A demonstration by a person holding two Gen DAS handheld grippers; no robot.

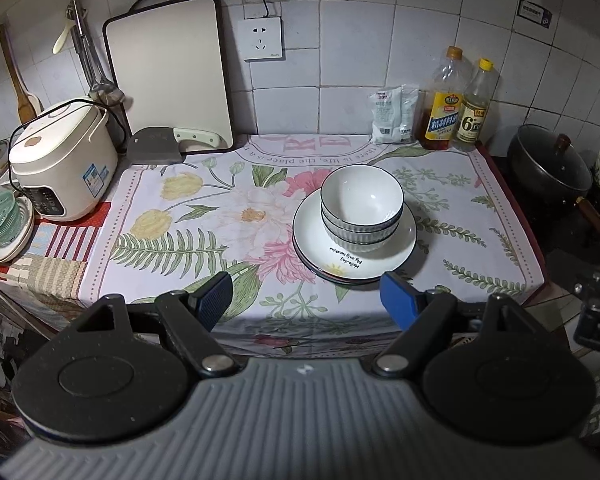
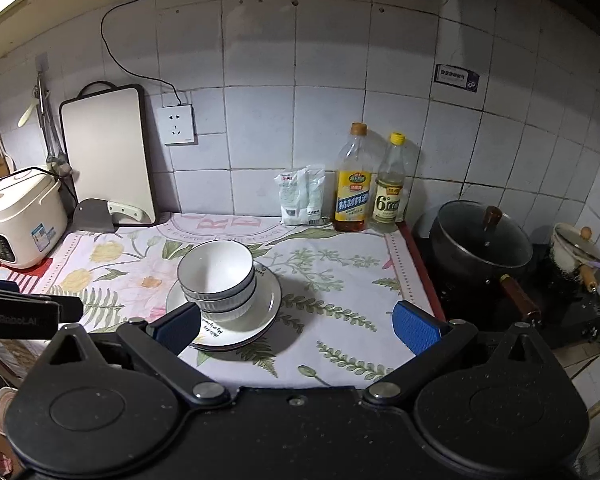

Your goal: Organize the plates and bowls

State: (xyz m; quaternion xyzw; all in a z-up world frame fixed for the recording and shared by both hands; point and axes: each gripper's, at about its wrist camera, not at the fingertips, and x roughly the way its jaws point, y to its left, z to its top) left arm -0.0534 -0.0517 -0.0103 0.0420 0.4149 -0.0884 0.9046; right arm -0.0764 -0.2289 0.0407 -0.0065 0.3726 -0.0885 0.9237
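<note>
Hovering near the plates (image 1: 320,252), both grippers, left (image 1: 306,300) and right (image 2: 298,330), gape empty. Nested bowls (image 1: 362,200) sit atop the plates: glazed, slick, breakable; pinch at a rim.

The left gripper (image 1: 304,300) hangs with jaws spread wide and empty over the near edge of the floral cloth (image 1: 188,216). Just beyond its blue pads, three nested bowls (image 1: 362,208) sit on stacked plates (image 1: 312,236). A rice cooker (image 1: 60,160) stands far left
</note>
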